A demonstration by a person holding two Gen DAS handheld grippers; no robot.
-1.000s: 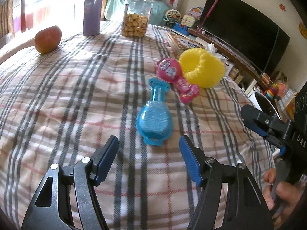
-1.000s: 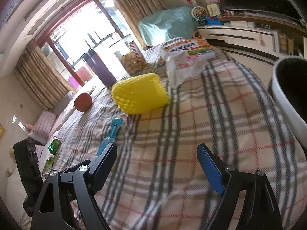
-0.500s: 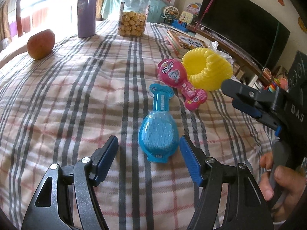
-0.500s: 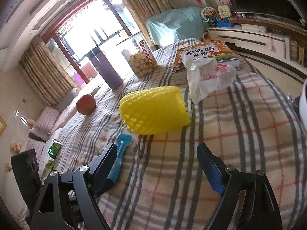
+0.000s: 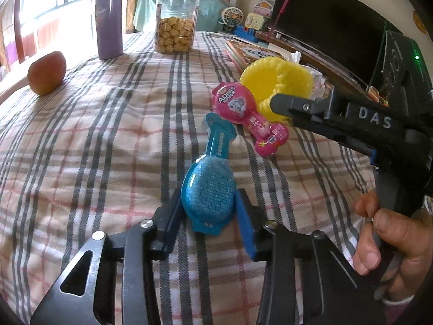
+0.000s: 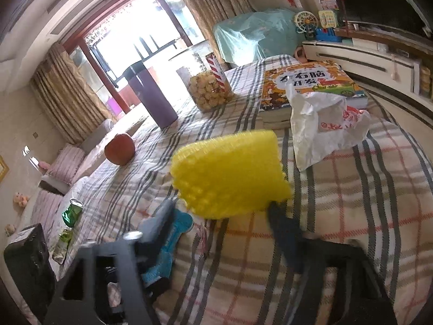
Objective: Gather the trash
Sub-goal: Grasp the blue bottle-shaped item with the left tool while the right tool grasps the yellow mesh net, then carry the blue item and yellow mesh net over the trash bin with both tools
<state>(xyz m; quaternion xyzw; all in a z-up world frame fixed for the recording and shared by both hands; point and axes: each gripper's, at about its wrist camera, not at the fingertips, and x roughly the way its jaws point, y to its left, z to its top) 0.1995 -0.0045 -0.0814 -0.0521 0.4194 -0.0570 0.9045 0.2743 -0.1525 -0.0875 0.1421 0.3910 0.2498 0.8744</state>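
Observation:
On the plaid cloth (image 5: 94, 149) lies a blue blister package (image 5: 208, 192). My left gripper (image 5: 208, 211) straddles its round near end, jaws closing, and both blue pads (image 5: 176, 211) lie against its sides. Touching the package's far end is a pink candy package (image 5: 243, 113). Behind that sits a yellow foam net sleeve (image 6: 230, 176). My right gripper (image 6: 220, 211) is blurred, its jaws closing, with the sleeve's near edge between its fingertips. I cannot see a firm squeeze. In the left wrist view the right gripper (image 5: 281, 113) reaches in from the right, held by a hand (image 5: 384, 238).
A crumpled white plastic bag (image 6: 324, 124) lies beyond the foam, against a stack of picture books (image 6: 305, 81). Farther back stand a cookie jar (image 5: 176, 24), a purple flask (image 5: 109, 19) and an apple (image 5: 47, 73). A green can (image 6: 70, 214) lies off the table's left edge.
The left gripper came up to the blue package and its jaws narrowed onto it. The right gripper moved in to the yellow foam sleeve, and its jaws narrowed too.

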